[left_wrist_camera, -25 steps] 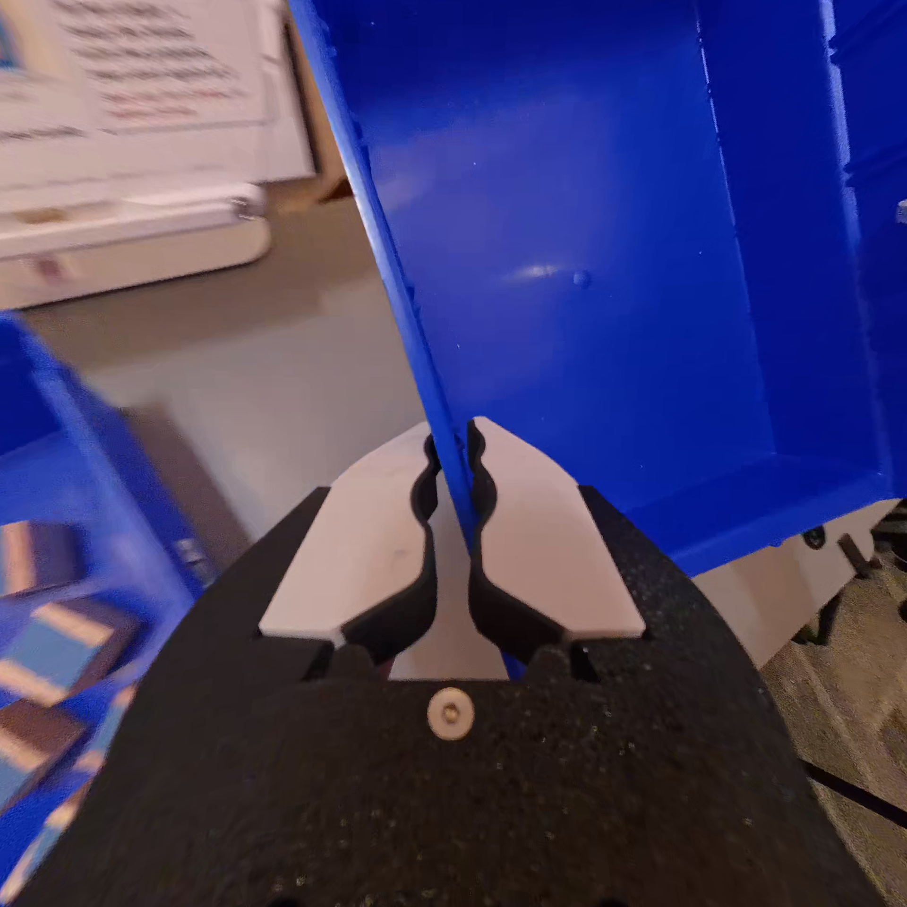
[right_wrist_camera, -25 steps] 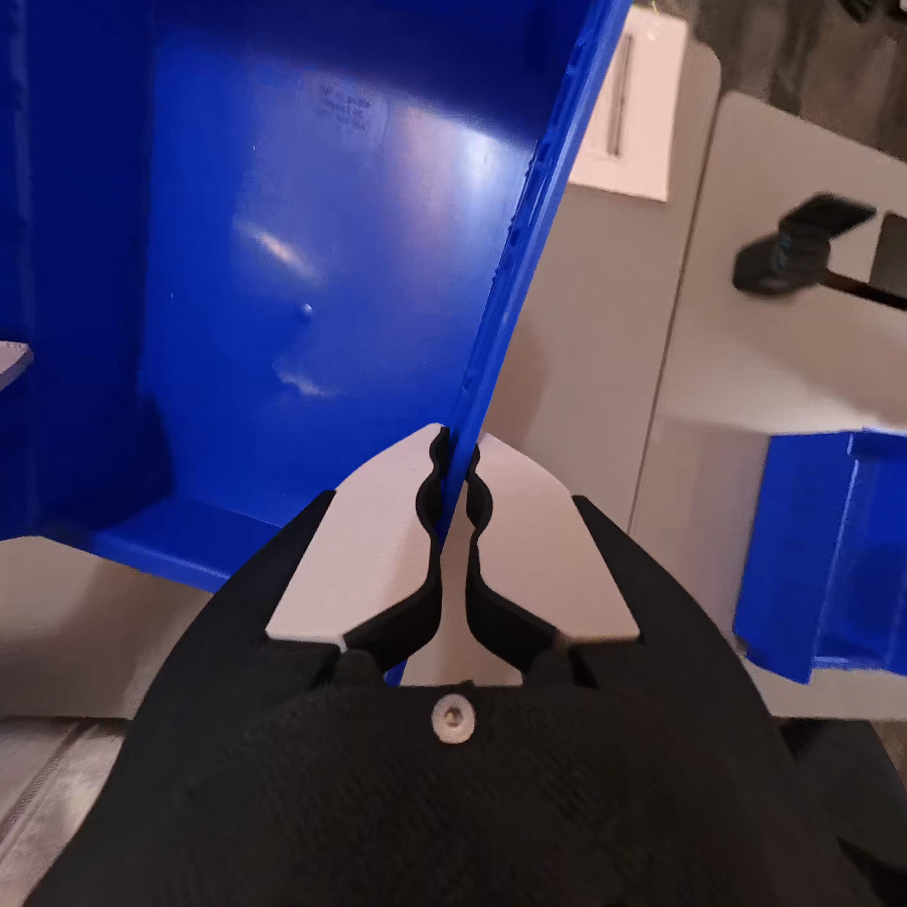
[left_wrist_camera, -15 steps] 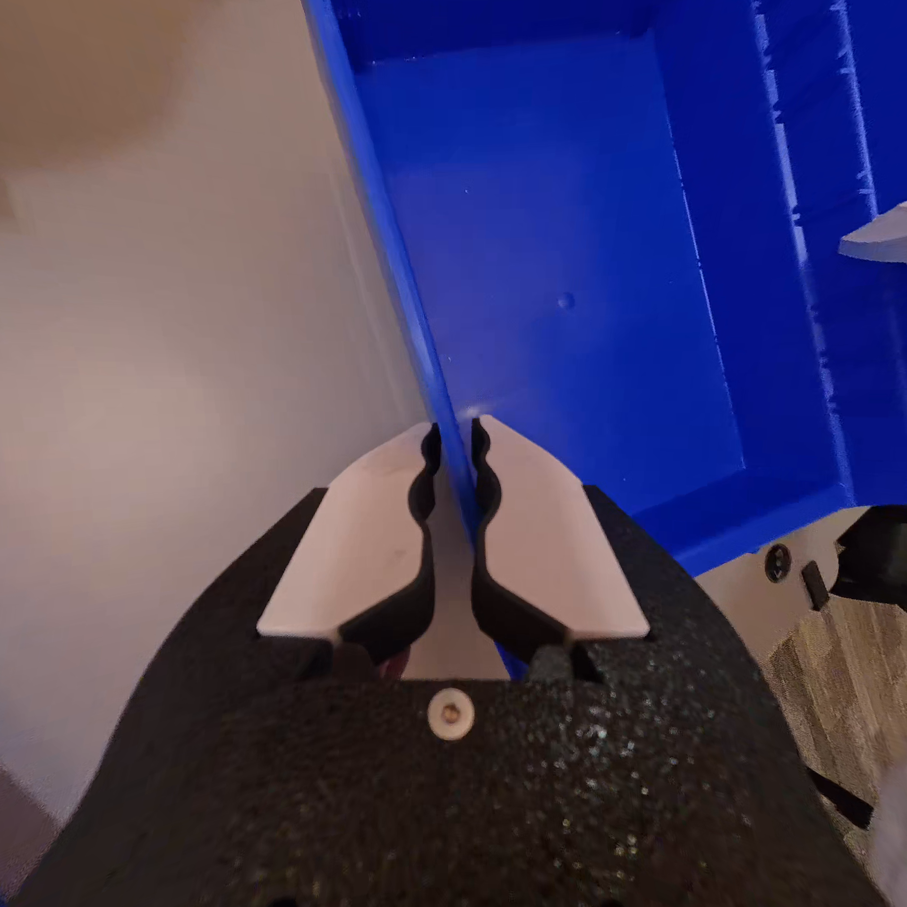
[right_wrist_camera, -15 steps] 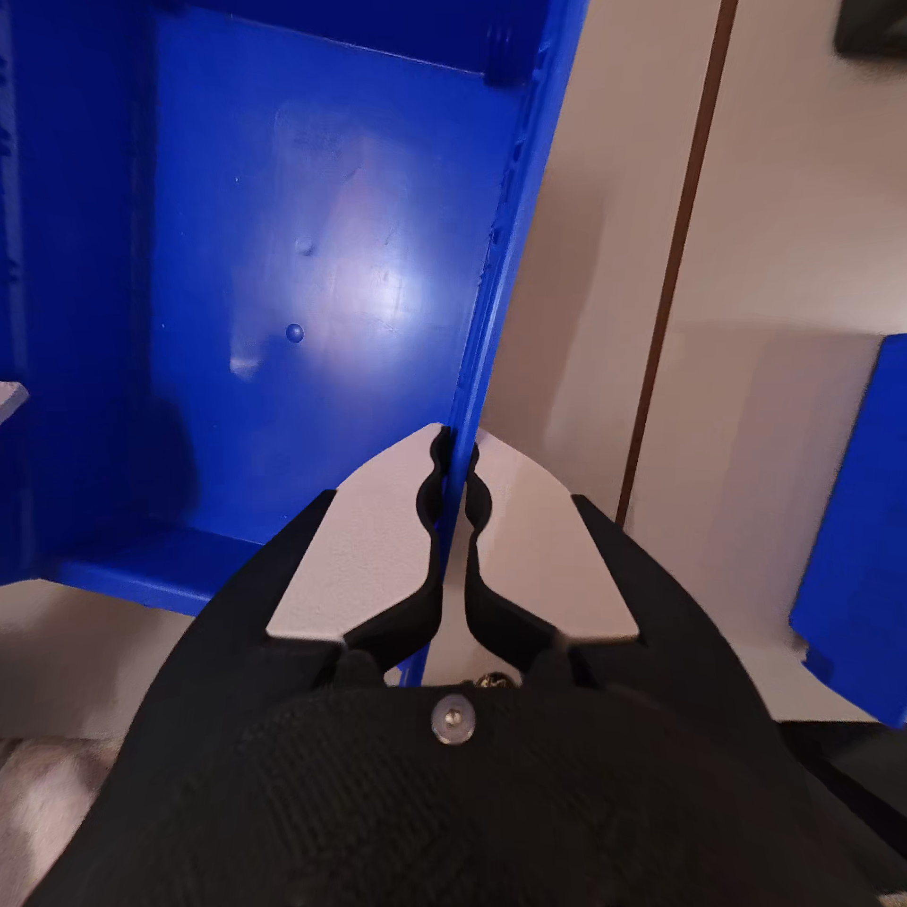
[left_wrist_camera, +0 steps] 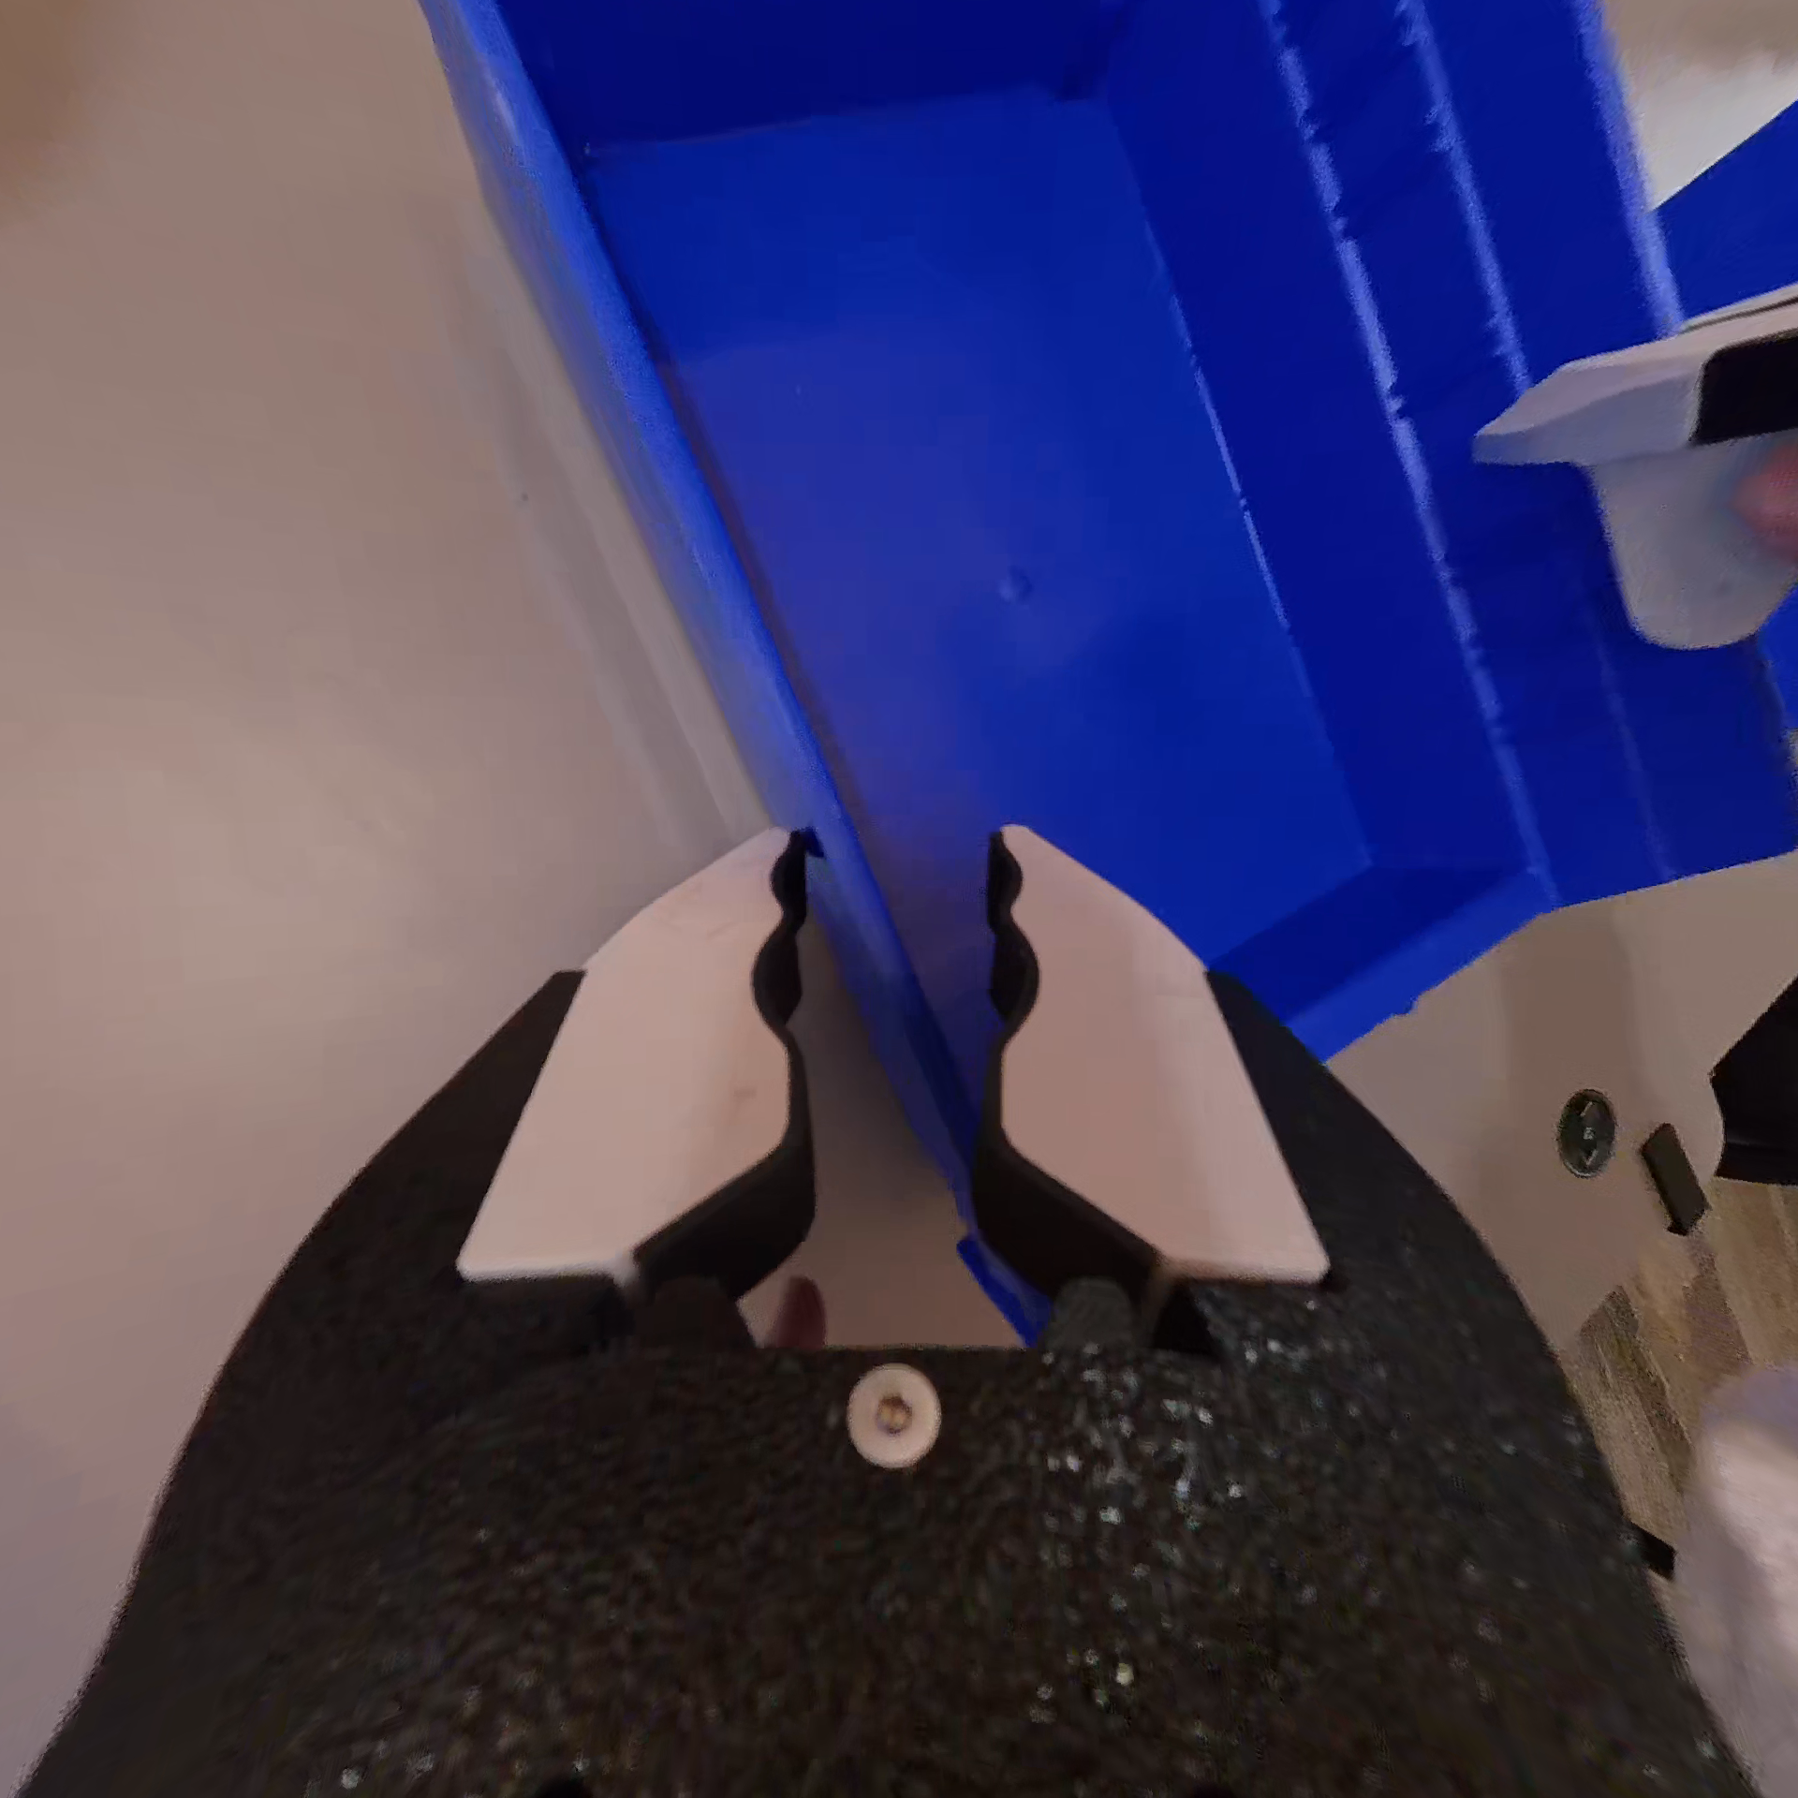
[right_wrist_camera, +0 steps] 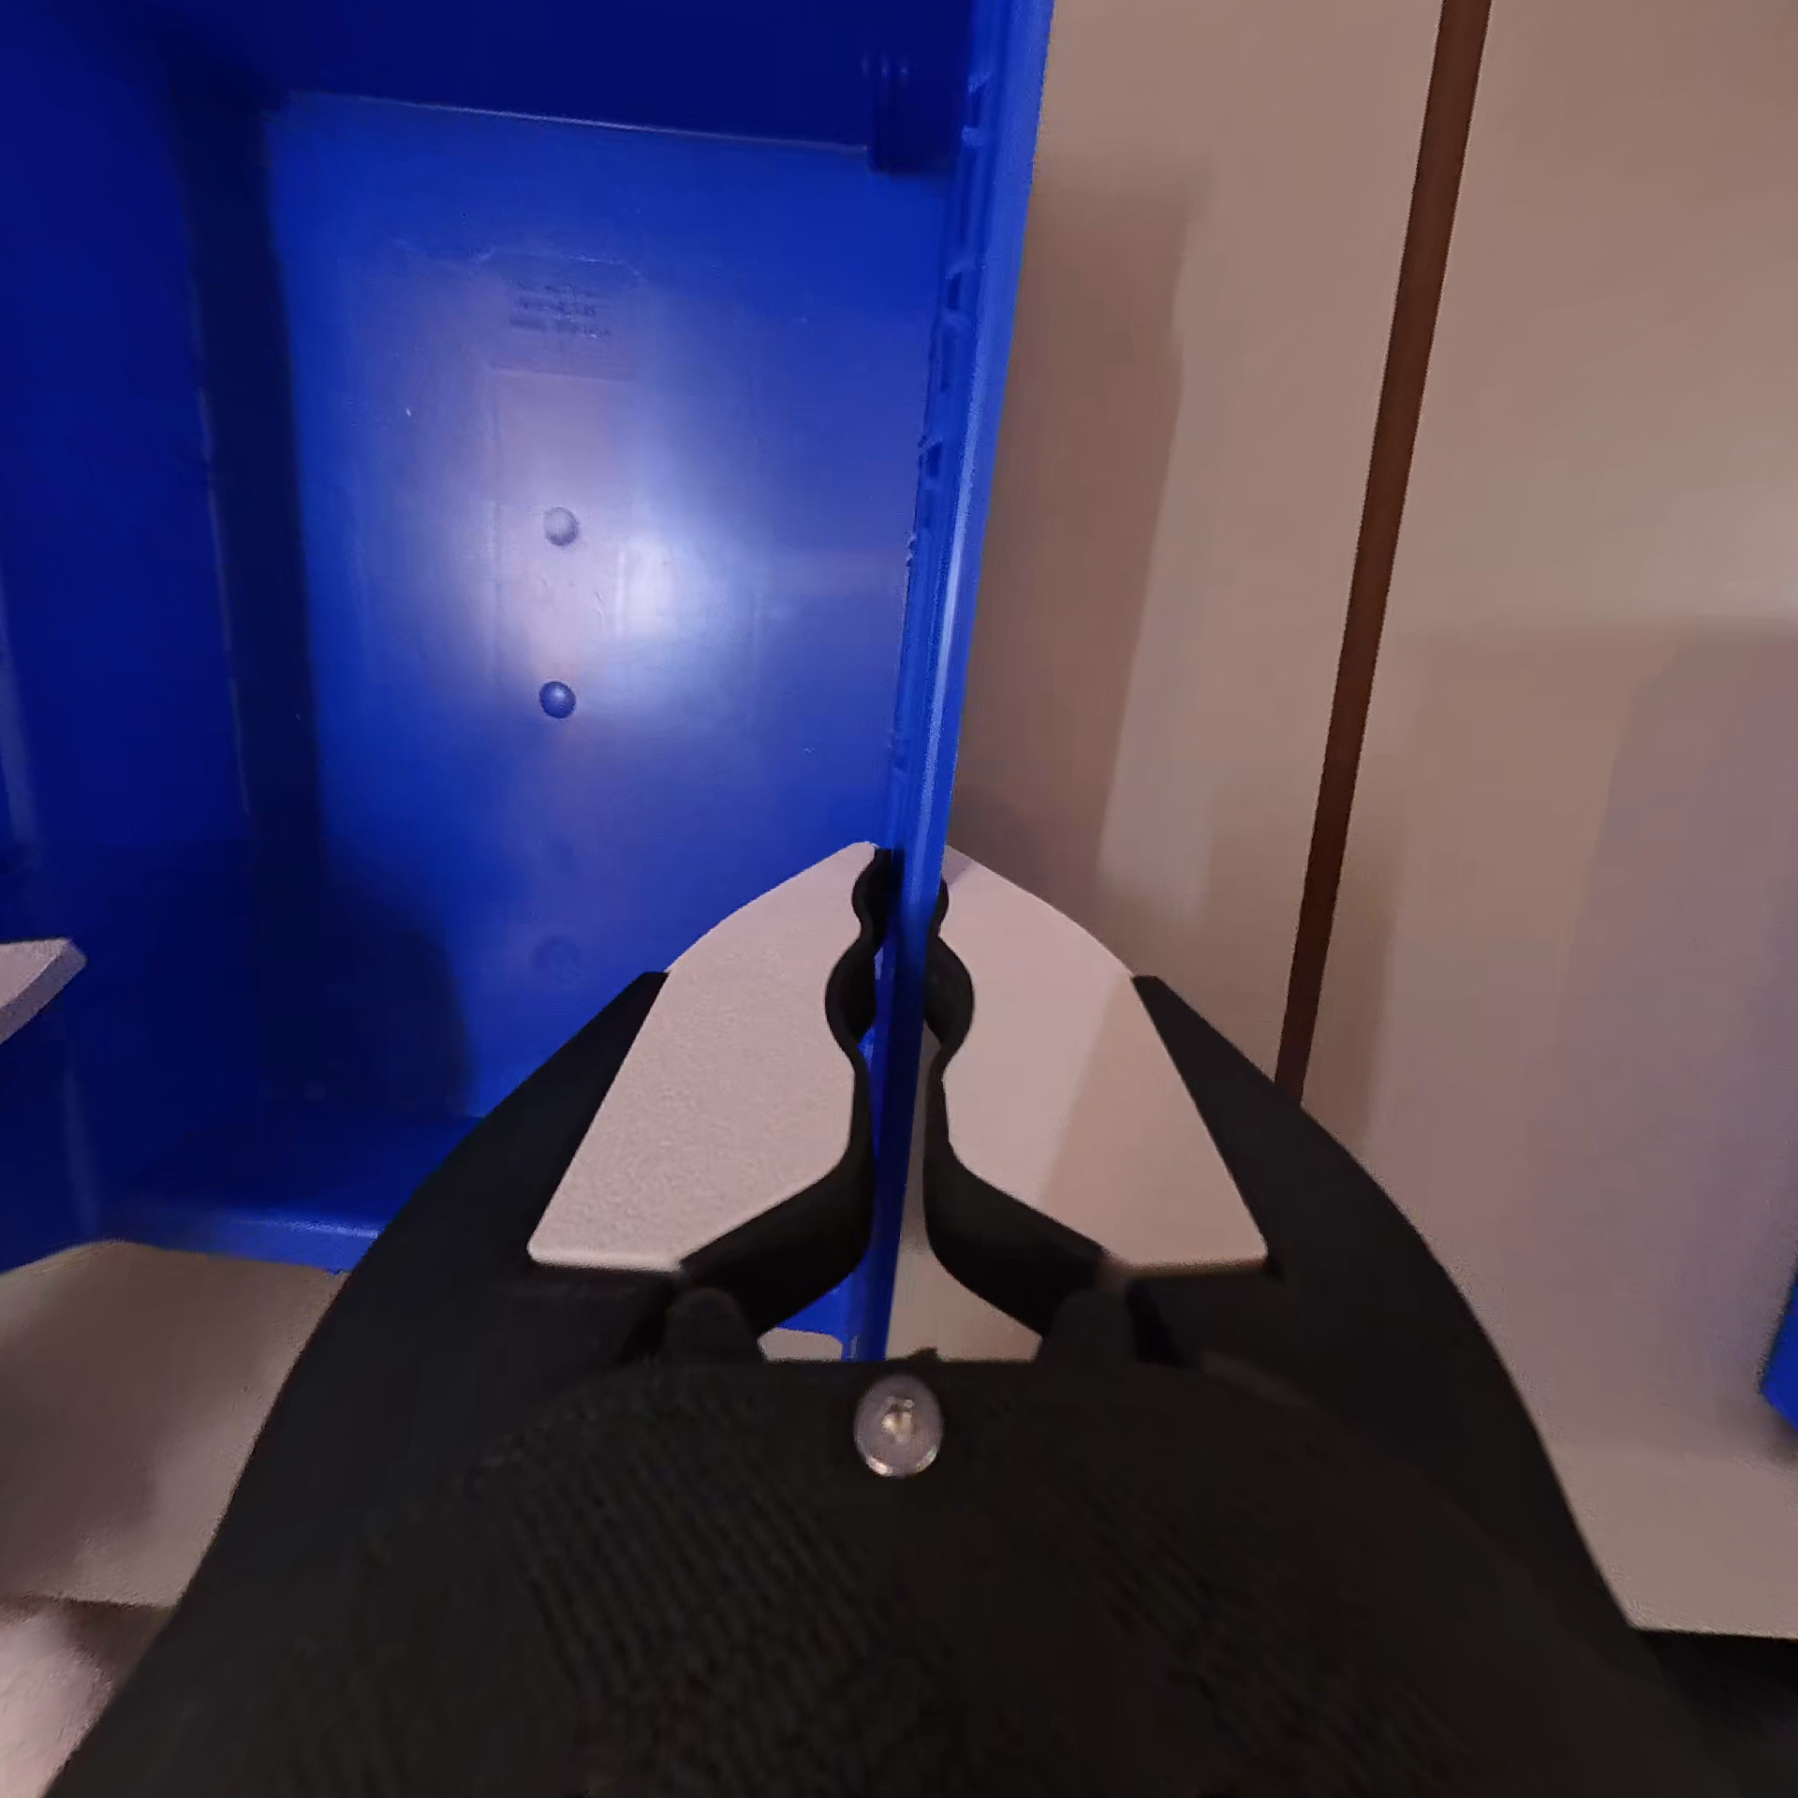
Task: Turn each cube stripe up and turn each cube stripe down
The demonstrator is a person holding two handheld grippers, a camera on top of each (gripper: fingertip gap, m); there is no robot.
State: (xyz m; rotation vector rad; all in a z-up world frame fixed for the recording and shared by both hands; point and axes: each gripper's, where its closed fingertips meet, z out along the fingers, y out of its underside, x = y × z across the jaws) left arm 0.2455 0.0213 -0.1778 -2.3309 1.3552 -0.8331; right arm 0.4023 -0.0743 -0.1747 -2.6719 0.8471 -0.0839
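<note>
An empty blue bin (left_wrist_camera: 973,486) lies between both grippers on a pale table; no cubes show. My left gripper (left_wrist_camera: 895,856) is open, its fingers straddling the bin's left wall with a gap on the inner side. My right gripper (right_wrist_camera: 910,861) is shut on the bin's right wall (right_wrist_camera: 934,584). The bin's bare floor (right_wrist_camera: 584,584) fills the left of the right wrist view. The right gripper's white finger also shows at the right edge of the left wrist view (left_wrist_camera: 1654,409). A tip of the left gripper shows at the left edge of the right wrist view (right_wrist_camera: 29,983).
The pale table (left_wrist_camera: 292,584) lies left of the bin. A dark brown seam (right_wrist_camera: 1382,584) runs down the surface right of the bin. A corner of another blue bin (right_wrist_camera: 1785,1382) shows at the far right. Wood floor (left_wrist_camera: 1654,1362) lies beyond the table edge.
My left gripper has opened and let go of the bin's left wall. The bin came down from a tilted hold to the table. The right gripper stays shut on its wall.
</note>
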